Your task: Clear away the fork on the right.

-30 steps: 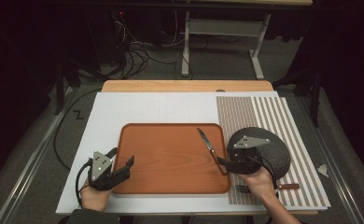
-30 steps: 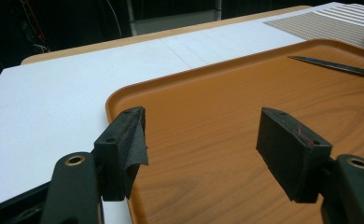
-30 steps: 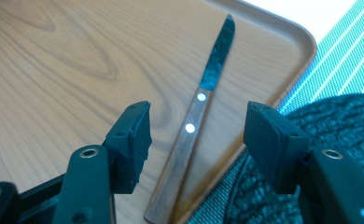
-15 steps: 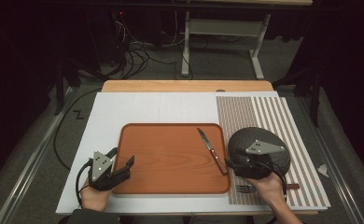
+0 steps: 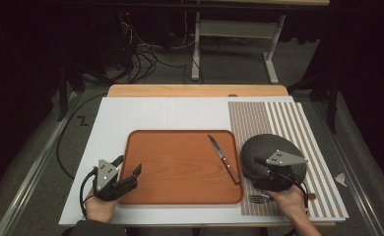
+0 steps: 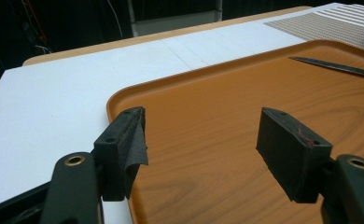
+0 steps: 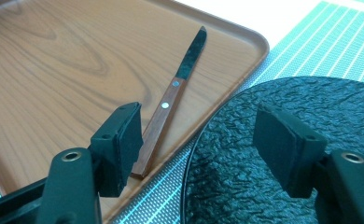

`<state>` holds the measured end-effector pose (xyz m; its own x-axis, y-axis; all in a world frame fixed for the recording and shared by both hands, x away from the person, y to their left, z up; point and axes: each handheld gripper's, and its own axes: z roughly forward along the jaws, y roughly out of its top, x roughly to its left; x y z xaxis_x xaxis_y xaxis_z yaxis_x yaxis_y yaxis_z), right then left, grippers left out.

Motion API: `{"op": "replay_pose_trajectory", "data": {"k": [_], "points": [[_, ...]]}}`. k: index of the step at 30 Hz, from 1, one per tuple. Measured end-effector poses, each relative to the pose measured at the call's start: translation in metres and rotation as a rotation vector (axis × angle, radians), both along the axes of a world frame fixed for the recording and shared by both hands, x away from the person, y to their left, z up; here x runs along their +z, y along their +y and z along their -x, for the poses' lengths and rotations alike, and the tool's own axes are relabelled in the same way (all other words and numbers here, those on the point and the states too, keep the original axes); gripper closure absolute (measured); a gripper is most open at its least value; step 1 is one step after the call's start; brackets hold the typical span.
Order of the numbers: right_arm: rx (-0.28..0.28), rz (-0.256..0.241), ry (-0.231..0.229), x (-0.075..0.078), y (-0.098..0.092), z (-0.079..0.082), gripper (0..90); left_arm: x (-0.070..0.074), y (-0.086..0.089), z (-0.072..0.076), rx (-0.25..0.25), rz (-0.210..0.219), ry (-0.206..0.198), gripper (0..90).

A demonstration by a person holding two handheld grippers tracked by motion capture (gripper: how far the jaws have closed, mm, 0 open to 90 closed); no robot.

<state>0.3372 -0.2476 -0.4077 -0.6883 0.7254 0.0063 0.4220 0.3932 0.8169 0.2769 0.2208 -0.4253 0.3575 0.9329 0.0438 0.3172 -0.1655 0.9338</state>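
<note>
A knife [image 5: 224,159] lies on the right side of a wooden tray [image 5: 180,167]. The right tongs [image 5: 266,178], wide open and empty, hover over a black plate [image 5: 259,147], with a fork [image 5: 260,198] just beside them. The left tongs [image 5: 126,172], open and empty, hover at the tray's left edge. Plate and fork seemingly remain to be placed.

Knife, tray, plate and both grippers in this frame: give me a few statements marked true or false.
1. The knife lies on the tray. True.
2. The left gripper is shut on the tray's rim. False: its jaws stand open, holding nothing.
3. The right gripper is open over the dark plate. True.
4. The fork lies on the tray. False: it rests on the striped mat, near the right hand.
5. The knife's blade is held by the right gripper. False: the knife lies free.
</note>
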Motion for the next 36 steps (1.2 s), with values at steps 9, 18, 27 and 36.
{"op": "replay_pose_trajectory", "data": {"k": [9, 18, 27, 36], "points": [[-0.015, -0.020, -0.021, 0.001, -0.012, 0.003, 34.9, 0.000, 0.000, 0.000, 0.000, 0.000, 0.001, 32.8], [-0.032, -0.025, -0.028, 0.002, -0.027, 0.008, 36.0, 0.000, 0.000, -0.001, -0.001, 0.000, 0.002, 32.8], [-0.047, -0.025, -0.031, 0.001, -0.037, 0.010, 36.4, 0.000, -0.001, 0.000, -0.002, 0.000, 0.003, 32.8], [-0.057, -0.031, -0.024, 0.001, -0.049, 0.013, 38.0, 0.000, -0.001, 0.000, -0.002, -0.002, 0.003, 32.8]]}}
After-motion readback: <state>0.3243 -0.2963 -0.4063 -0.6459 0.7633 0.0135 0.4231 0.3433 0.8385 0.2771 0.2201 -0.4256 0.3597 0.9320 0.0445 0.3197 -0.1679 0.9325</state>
